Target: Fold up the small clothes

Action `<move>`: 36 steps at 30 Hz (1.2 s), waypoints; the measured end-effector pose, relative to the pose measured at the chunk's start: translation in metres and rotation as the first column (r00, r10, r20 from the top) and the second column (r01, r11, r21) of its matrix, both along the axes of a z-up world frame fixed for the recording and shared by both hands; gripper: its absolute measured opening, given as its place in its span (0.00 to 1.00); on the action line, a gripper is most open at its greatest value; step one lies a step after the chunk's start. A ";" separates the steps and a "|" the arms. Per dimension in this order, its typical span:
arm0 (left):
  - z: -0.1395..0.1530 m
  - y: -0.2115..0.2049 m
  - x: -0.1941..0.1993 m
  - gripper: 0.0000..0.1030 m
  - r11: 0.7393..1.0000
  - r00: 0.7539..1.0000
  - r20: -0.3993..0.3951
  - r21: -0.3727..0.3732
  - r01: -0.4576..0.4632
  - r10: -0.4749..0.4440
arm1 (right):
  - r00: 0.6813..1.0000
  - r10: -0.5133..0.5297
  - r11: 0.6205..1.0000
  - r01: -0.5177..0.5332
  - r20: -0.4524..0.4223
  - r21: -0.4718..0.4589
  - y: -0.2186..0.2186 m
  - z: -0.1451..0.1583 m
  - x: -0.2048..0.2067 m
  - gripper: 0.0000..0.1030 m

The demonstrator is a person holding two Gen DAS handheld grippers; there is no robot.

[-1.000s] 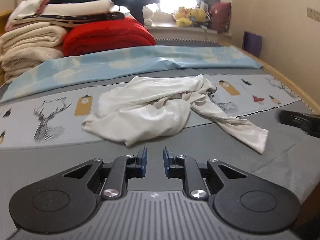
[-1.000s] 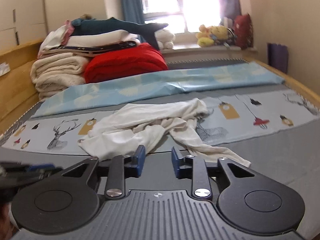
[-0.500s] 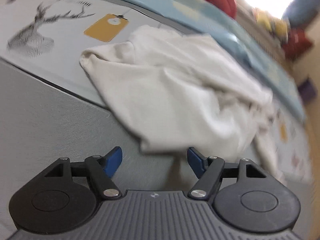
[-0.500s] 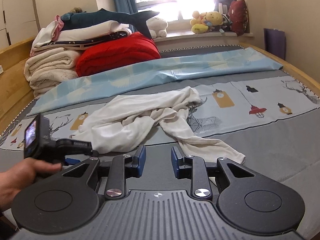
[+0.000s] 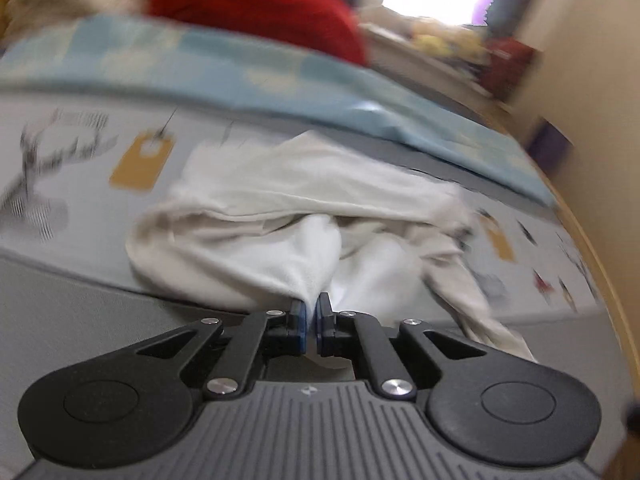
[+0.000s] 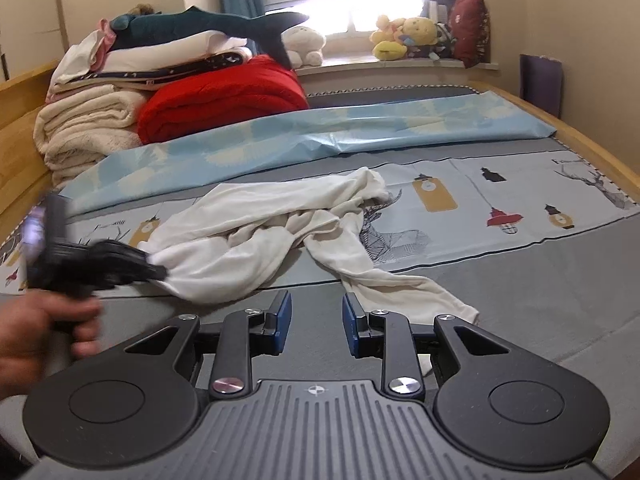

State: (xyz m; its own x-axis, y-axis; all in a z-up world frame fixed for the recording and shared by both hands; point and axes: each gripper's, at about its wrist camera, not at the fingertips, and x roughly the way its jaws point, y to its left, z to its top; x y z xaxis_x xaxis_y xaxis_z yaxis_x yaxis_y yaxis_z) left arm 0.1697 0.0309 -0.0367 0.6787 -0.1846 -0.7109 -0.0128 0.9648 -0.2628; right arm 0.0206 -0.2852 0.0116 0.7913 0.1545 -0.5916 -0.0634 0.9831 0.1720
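We count one garment: a single crumpled white garment (image 6: 280, 236) lying on the grey bed cover (image 6: 540, 288), partly over the band printed with deer and lamps (image 6: 500, 192). One long limb of it trails toward the near right.

Two grippers are in view. The left gripper (image 5: 311, 322) has just been closing; its two blue pads (image 5: 301, 320) now stand almost together, with a pinch of the garment's near-left edge caught between them. From the right wrist view we see the same tool (image 6: 154, 271) side-on, somewhat blurred, its tip buried in the cloth, and one hand (image 6: 44, 328) wrapped around its handle. The cloth is drawn up slightly toward the tip.

The right gripper (image 6: 314, 324) holds nothing: its two pads are parted with a clear gap, over bare grey cover, just short of the garment's trailing limb.

Further back we count one pale blue sheet (image 6: 320, 136) spread across the bed, one red quilt (image 6: 224, 96), one stack of folded cream and white bedding (image 6: 92, 120) with one dark shark plush (image 6: 208, 24) on top, and a cluster of soft toys (image 6: 404, 36) on the windowsill; their number we cannot tell. The left wrist view is motion-blurred throughout.
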 end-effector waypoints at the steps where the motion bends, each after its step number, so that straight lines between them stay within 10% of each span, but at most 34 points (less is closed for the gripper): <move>1: 0.012 0.002 -0.013 0.04 0.999 0.999 0.012 0.009 0.036 -0.036 | 1.000 -0.011 1.000 0.011 0.002 0.007 -0.002 0.001 0.000 0.28; 8: 0.044 0.058 -0.118 0.04 0.993 0.991 0.057 0.009 0.118 -0.119 | 0.998 -0.054 0.998 0.053 0.020 0.043 -0.004 -0.001 -0.013 0.15; 12: -0.001 0.107 -0.136 0.05 0.998 0.980 -0.196 -0.063 0.024 -0.036 | 0.998 -0.053 0.998 0.052 0.038 0.031 -0.003 0.000 -0.015 0.15; 16: -0.010 0.117 -0.133 0.09 0.999 0.971 -0.236 -0.042 0.030 -0.039 | 1.000 -0.024 1.000 0.024 -0.001 0.018 0.001 -0.010 0.010 0.17; 23: -0.018 0.124 -0.107 0.40 0.996 0.958 -0.283 -0.064 -0.062 0.041 | 0.997 0.028 0.999 -0.026 -0.072 0.020 0.020 -0.042 0.074 0.46; 36: -0.047 0.120 -0.063 0.46 0.993 0.909 -0.403 -0.013 -0.119 0.103 | 0.988 0.115 0.993 -0.115 -0.098 0.008 0.062 -0.092 0.183 0.75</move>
State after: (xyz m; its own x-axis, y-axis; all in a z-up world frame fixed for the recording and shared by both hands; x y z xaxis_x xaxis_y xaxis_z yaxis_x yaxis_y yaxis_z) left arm 0.1066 0.1510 -0.0842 0.3559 -0.1557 -0.9215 -0.2308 0.9408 -0.2481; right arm 0.2033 -0.2237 -0.0802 0.7061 0.2421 -0.6654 -0.1585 0.9699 0.1848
